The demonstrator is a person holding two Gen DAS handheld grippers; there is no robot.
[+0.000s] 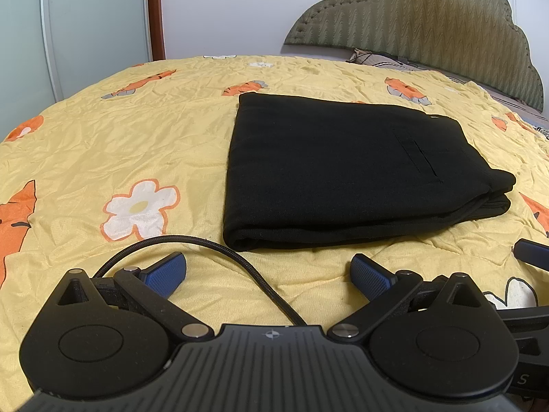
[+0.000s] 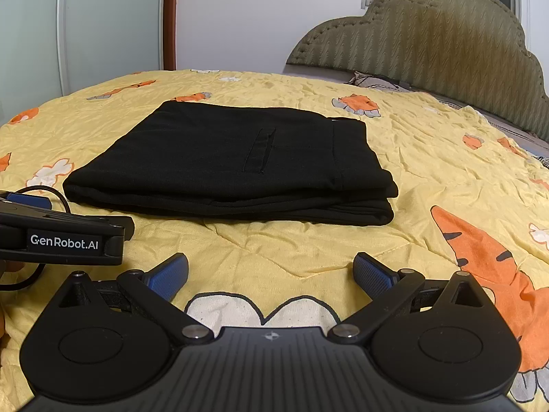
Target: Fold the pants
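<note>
— Lying folded into a flat black stack, the pants sat mid-bed on the yellow quilt.
— And the tools?
— Left gripper and right gripper rested just short of them, jaws apart, holding nothing.

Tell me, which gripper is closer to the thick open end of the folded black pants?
Right. The right gripper faces the black pants' layered waistband end; the left gripper faces their rounded fold. Both are open, touching nothing.
</note>
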